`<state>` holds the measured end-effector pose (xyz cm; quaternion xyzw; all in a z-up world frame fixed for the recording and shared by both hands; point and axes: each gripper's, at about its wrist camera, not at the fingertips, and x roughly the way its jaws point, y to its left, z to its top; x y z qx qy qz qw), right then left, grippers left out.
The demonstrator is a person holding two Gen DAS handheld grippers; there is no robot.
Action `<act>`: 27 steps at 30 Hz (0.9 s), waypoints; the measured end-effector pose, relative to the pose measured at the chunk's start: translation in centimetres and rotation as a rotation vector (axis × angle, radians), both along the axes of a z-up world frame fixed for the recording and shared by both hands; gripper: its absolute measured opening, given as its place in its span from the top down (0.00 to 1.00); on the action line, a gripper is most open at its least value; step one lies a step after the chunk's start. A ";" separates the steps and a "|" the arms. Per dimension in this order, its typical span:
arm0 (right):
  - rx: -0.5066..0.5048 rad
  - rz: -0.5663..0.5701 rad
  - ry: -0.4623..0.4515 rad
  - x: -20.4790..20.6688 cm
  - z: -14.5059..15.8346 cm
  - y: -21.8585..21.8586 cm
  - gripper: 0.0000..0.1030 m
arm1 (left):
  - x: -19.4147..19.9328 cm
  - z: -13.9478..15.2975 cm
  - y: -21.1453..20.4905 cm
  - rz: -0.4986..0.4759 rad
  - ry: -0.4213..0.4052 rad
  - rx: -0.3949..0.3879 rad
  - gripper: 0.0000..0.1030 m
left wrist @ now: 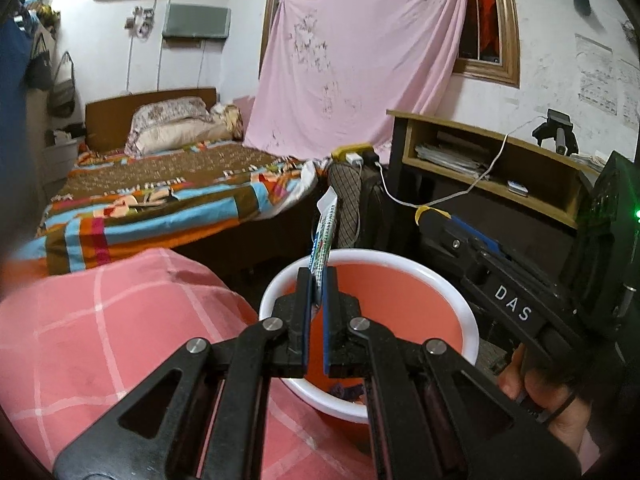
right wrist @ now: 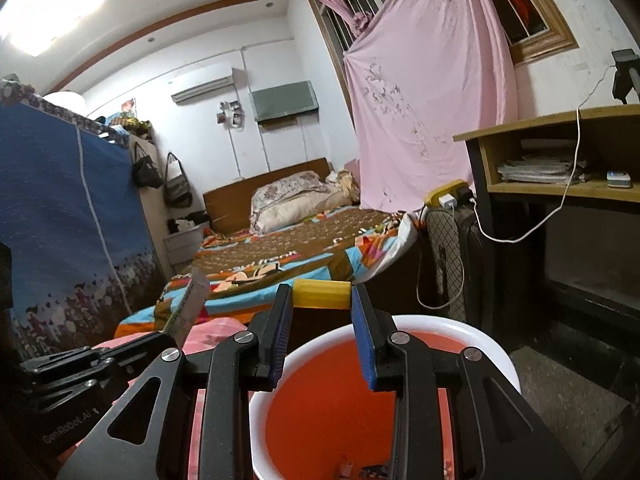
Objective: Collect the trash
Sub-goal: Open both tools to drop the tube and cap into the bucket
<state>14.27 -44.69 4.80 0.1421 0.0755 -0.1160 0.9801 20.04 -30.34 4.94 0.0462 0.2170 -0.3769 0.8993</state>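
Toothpaste tube [left wrist: 325,240] sits clamped in my left gripper [left wrist: 318,280], above the far rim of the pink bin [left wrist: 460,304]. I'd bring it over the middle before letting go. My right gripper [right wrist: 322,308] pinches a yellow cylinder [right wrist: 322,295], its far end cut off. Scraps at the bin's bottom are unreadable.

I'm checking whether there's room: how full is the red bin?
Nearly empty: the red bin shows bare inner wall, with only a few scraps at the bottom.
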 end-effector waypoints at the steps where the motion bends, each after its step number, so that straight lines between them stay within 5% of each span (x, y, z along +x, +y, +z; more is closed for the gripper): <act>1: 0.003 -0.001 0.005 0.0 0.0 0.0 0.73 | 0.2 -0.1 -0.2 -0.005 0.014 0.005 1.00; 20: 0.036 -0.015 0.063 0.6 -0.8 -0.6 0.72 | 1.2 -1.2 -1.0 0.000 0.108 0.026 1.00; 27: 0.040 -0.018 0.067 0.7 -0.9 -0.6 0.58 | 1.3 -1.3 -0.7 0.015 0.113 0.020 0.95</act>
